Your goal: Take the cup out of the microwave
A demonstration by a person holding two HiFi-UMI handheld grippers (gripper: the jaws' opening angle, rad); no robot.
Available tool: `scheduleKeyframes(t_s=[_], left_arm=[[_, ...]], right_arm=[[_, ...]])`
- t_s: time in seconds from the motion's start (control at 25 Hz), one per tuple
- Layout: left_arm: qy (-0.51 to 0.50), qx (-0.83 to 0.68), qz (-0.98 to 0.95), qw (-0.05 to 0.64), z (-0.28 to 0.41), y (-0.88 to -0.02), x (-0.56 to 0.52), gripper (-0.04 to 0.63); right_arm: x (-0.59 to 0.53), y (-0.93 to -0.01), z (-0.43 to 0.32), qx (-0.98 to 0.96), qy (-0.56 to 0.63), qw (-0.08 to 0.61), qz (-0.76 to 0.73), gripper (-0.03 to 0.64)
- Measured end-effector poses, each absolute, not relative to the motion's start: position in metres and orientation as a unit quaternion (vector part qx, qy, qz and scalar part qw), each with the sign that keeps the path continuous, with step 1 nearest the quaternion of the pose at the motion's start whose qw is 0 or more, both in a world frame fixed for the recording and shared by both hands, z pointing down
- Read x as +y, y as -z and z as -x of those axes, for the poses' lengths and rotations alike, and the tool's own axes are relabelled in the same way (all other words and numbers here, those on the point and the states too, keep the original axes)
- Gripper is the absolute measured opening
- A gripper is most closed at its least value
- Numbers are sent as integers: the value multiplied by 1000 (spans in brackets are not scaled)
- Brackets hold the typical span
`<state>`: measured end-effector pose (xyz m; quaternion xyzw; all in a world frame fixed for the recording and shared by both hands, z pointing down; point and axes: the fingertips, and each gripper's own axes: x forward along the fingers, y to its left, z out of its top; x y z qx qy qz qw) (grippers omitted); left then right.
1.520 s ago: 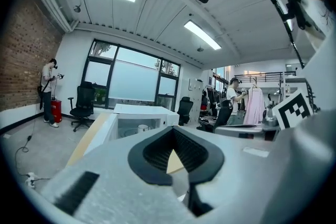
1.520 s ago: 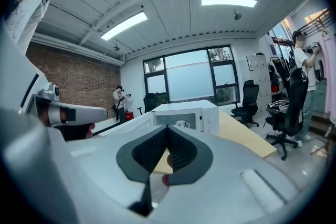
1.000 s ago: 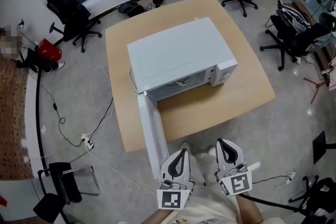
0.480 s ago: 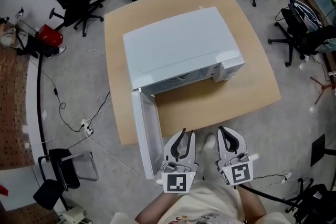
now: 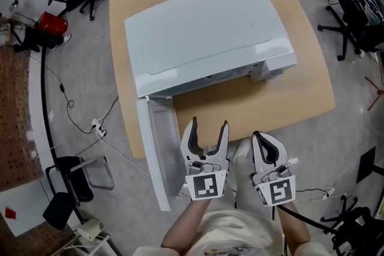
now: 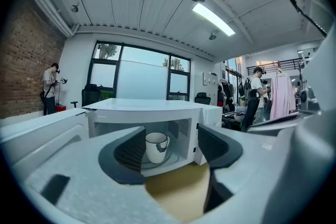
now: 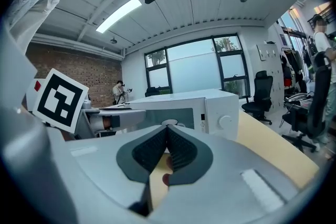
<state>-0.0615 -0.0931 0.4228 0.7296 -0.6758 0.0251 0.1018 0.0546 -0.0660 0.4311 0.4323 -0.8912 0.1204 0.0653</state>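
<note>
A white microwave (image 5: pixel 204 33) stands on a wooden table (image 5: pixel 282 93), its door (image 5: pixel 157 153) swung open toward me on the left. In the left gripper view a white cup (image 6: pixel 156 147) with a dark mark stands upright on the turntable inside the microwave (image 6: pixel 147 107). My left gripper (image 5: pixel 209 125) hovers just before the table's near edge, short of the cavity. Its jaws are opening, nothing is between them, and the cup shows through their gap (image 6: pixel 172 135). My right gripper (image 5: pixel 264 138) is beside it on the right, shut and empty (image 7: pixel 169 132).
Office chairs (image 5: pixel 354 21) ring the table on the right and at the back. Cables and a power strip (image 5: pixel 96 126) lie on the floor to the left, by a folding chair (image 5: pixel 72 189). People stand far off in both gripper views.
Both grippers have moved forward toward the table and the microwave. The left gripper's jaws, shut a second ago, now stand apart. The right gripper has stayed shut.
</note>
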Motion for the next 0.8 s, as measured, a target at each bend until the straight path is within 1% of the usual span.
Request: scheduleKeyframes(t_s=[0.16,0.36,0.6,0.8], left_arm=[[-34,-687,-717,109,68,-456,-109,334],[-41,-705,-700,110,78,-491,-139,387],[-52,-697,-709,90,84,-527,-188,414],[-31,-696,-712,82,89,-535,-220,430]], right_arm=[[-77,-454,-47,-896,-120,75,-420,8],[-93,-474,-36,-899,-120,74,-415,8],[-104,-498,-32,-897,-127,78,-416,8],[-105,-509,-34,-896,-137,88,-414,8]])
